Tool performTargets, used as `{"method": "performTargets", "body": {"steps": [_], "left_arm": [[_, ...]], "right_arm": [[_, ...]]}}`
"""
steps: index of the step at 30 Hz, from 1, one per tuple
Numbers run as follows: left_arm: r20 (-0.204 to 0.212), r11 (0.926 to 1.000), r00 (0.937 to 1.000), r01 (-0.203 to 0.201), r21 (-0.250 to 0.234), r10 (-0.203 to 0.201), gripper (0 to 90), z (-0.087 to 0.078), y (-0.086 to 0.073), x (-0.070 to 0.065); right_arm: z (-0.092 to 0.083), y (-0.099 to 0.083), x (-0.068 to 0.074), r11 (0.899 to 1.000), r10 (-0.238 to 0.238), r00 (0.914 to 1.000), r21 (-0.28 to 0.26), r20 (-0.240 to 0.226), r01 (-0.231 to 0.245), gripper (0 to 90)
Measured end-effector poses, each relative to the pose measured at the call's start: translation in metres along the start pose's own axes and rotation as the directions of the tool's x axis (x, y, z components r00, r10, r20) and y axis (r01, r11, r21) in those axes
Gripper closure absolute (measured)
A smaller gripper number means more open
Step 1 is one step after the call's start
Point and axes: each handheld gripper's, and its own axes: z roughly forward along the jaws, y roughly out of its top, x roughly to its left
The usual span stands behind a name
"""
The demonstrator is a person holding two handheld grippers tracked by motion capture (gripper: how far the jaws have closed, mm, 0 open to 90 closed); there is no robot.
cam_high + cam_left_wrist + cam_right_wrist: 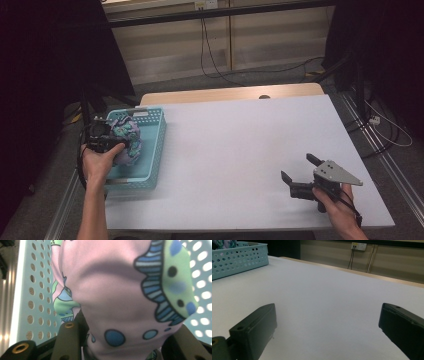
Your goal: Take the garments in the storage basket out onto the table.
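A bundled cloth point(127, 142), pink with green and blue patterns, sits above the inside of a teal perforated basket point(155, 131) at the table's left side. My left gripper point(111, 138) is shut on the cloth, held by a hand at the basket's left wall. In the left gripper view the cloth point(120, 290) bulges close between the two black jaws, with the basket's holed wall point(32, 290) behind it. My right gripper point(300, 168) rests low over the table's front right, open, with nothing between its jaws point(328, 322).
The white table point(240, 145) stretches between the basket and my right gripper. In the right gripper view the basket point(237, 257) stands far off at the upper left. Cables and a wall lie beyond the table's far edge.
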Motion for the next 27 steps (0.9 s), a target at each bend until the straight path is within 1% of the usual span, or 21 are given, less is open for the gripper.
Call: {"method": "performTargets", "body": {"steps": [1,2,4,6,7,8,10,11,13,16,17,18,19,21,22,24,25,26,27], "left_arm": [[-0.001,0.9998,1.0000,0.006,-0.020,-0.006,52.1,-0.003,0.000,0.000],[0.008,0.9992,0.9998,0.016,-0.035,-0.016,52.1,-0.007,0.000,-0.001],[0.027,0.9978,0.9996,0.014,-0.064,-0.012,52.1,-0.014,0.001,-0.001],[0.012,0.9955,0.9999,0.003,-0.095,-0.002,52.1,-0.022,0.003,-0.004],[0.011,0.9942,0.9999,-0.007,-0.107,0.008,52.1,-0.026,0.004,-0.004],[0.016,0.9926,0.9999,0.003,-0.122,-0.001,52.0,-0.030,0.004,-0.006],[0.017,0.9895,0.9997,-0.013,-0.144,0.015,51.7,-0.037,0.006,-0.008],[0.022,0.9874,0.9996,-0.015,-0.158,0.018,51.7,-0.041,0.006,-0.010],[0.035,0.9818,0.9991,-0.017,-0.189,0.024,51.7,-0.047,0.007,-0.012],[0.034,0.9722,0.9991,-0.019,-0.233,0.028,51.7,-0.055,0.008,-0.016],[0.041,0.9667,0.9987,-0.020,-0.255,0.032,51.5,-0.060,0.008,-0.017],[0.041,0.9667,0.9987,-0.020,-0.255,0.032,51.6,-0.060,0.008,-0.017],[0.039,0.9646,0.9987,-0.021,-0.263,0.032,51.5,-0.063,0.008,-0.018],[0.035,0.9577,0.9990,-0.017,-0.287,0.028,51.5,-0.067,0.008,-0.019],[0.037,0.9560,0.9989,-0.019,-0.293,0.031,51.5,-0.069,0.008,-0.019],[0.034,0.9488,0.9990,-0.016,-0.315,0.028,51.5,-0.073,0.007,-0.020],[0.034,0.9467,0.9989,-0.018,-0.322,0.031,51.5,-0.075,0.007,-0.020],[0.039,0.9421,0.9988,-0.016,-0.335,0.030,51.5,-0.080,0.007,-0.020],[0.039,0.9421,0.9988,-0.016,-0.335,0.030,51.5,-0.080,0.007,-0.020]], "right_arm": [[0.000,0.000,0.000,1.000,-0.001,1.0000,0.000,0.000,0.001,1.4],[0.000,0.000,0.000,1.000,-0.002,1.0000,0.000,0.001,0.002,1.4],[0.000,0.000,0.000,1.000,-0.002,1.0000,0.001,0.000,0.002,1.4],[0.000,0.000,0.000,1.000,-0.003,1.0000,0.002,0.003,0.003,1.4],[0.000,0.000,0.000,1.000,-0.002,1.0000,0.002,0.002,0.002,1.4],[0.000,0.000,0.000,1.000,-0.002,1.0000,0.001,0.003,0.002,1.4],[0.000,0.000,0.000,1.000,-0.002,1.0000,0.000,0.003,0.002,1.4],[0.000,0.000,0.000,1.000,-0.002,1.0000,0.001,0.003,0.002,1.4],[0.000,0.000,0.000,1.000,-0.002,1.0000,0.001,0.003,0.002,1.4],[0.000,0.000,0.000,1.000,-0.003,1.0000,0.001,0.002,0.003,1.4],[0.000,0.000,0.000,1.000,-0.003,1.0000,0.000,0.003,0.003,1.4],[0.000,0.000,0.000,1.000,-0.003,1.0000,0.000,0.003,0.003,1.4],[0.000,0.000,0.000,1.000,-0.003,1.0000,0.000,0.003,0.003,1.4],[0.000,0.000,0.000,1.000,-0.002,1.0000,0.001,0.003,0.002,1.4],[0.000,0.000,0.000,1.000,0.000,1.0000,0.000,0.003,0.000,1.4],[0.000,0.000,0.000,1.000,0.001,1.0000,0.000,0.003,-0.001,1.4],[0.000,0.000,0.000,1.000,0.001,1.0000,0.000,0.003,-0.001,1.4],[0.000,0.000,0.000,1.000,0.001,1.0000,0.000,0.004,-0.001,1.4],[0.000,0.000,0.000,1.000,0.001,1.0000,0.001,0.005,-0.001,1.4]]}}
